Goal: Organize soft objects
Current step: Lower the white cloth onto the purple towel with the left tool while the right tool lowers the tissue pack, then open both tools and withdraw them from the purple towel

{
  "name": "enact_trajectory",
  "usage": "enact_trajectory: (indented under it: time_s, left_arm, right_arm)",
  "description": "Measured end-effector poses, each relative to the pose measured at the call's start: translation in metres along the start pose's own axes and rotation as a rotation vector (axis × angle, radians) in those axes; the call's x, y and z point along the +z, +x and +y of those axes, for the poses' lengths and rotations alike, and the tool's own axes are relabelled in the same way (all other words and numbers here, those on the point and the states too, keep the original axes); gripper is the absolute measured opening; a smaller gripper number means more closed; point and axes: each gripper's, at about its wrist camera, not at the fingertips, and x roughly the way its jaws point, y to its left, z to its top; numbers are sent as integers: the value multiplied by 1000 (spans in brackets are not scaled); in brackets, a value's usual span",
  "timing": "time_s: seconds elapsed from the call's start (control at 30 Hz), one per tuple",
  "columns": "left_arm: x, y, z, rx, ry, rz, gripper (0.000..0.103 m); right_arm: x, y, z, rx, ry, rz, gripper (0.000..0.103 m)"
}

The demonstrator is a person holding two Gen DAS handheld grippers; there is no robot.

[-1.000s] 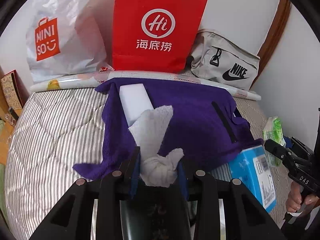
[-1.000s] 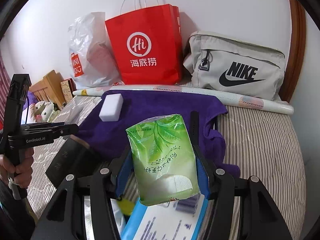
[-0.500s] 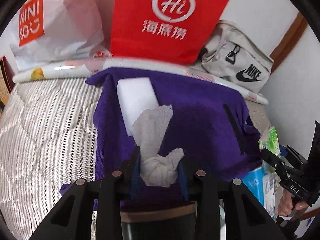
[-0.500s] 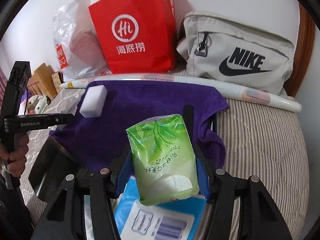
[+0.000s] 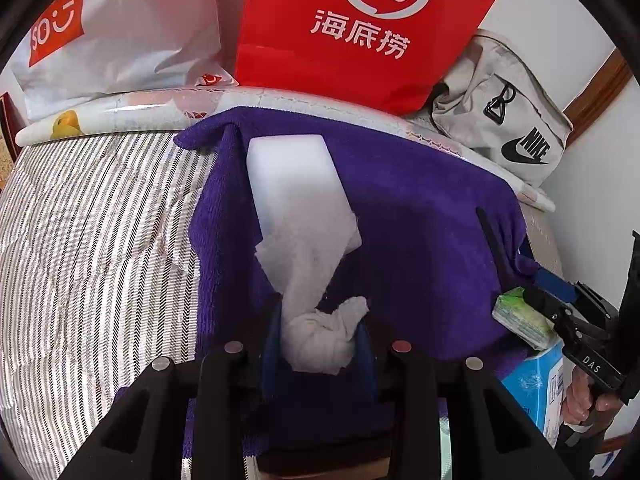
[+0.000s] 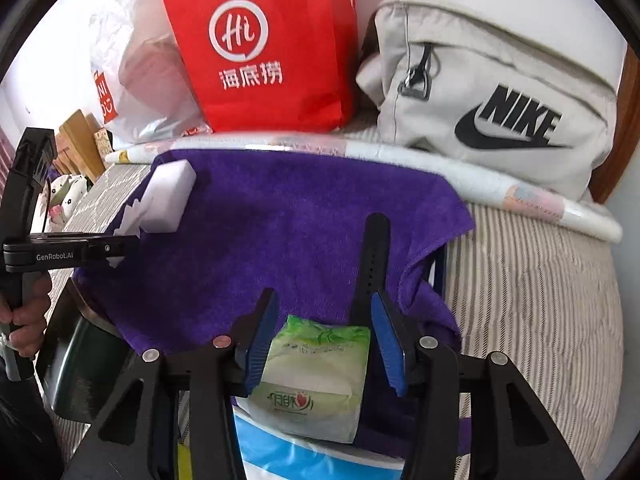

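Observation:
My left gripper (image 5: pixel 320 316) is shut on a crumpled white tissue (image 5: pixel 320 340) whose loose end rises over a white sponge block (image 5: pixel 292 184). The sponge lies on a purple towel (image 5: pixel 420 240) spread on the bed. My right gripper (image 6: pixel 324 300) has a green tissue pack (image 6: pixel 316 376) between its blue pads. The jaws are closing on its sides, and the pack lies tipped flat, low over a blue box (image 6: pixel 280 452) at the towel's near edge. The left wrist view shows that right gripper (image 5: pixel 536 296) and the pack (image 5: pixel 516 316) at the far right.
A black strap (image 6: pixel 374 256) lies on the towel's right part. Against the wall stand a white plastic bag (image 5: pixel 112 28), a red paper bag (image 6: pixel 264 52) and a grey Nike bag (image 6: pixel 500 92), with a rolled poster (image 5: pixel 120 108) before them. A dark flat object (image 6: pixel 80 360) sits left.
Both grippers moved forward and down toward the purple towel. The green pack tipped from upright to lying flat and low between the right jaws. The left keeps its hold on the tissue.

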Motion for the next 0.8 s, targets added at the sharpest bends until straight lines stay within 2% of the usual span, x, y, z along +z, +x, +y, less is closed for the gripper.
enact_trajectory:
  time_s: [0.13, 0.23, 0.37, 0.6, 0.8]
  left_arm:
    - [1, 1, -3, 7, 6, 6, 35]
    - [2, 4, -1, 11, -7, 42, 51]
    - [0, -2, -1, -9, -15, 28, 59]
    - [-11, -31, -2, 6, -17, 1, 60]
    - [-32, -71, -3, -3, -16, -44, 60]
  right_arm:
    - [-3, -4, -5, 9, 15, -1, 47]
    - [-4, -16, -10, 21, 34, -20, 47]
    - [-5, -34, -14, 28, 50, -51, 48]
    - [-15, -60, -7, 34, 47, -72, 48]
    - [-30, -91, 7, 53, 53, -96, 49]
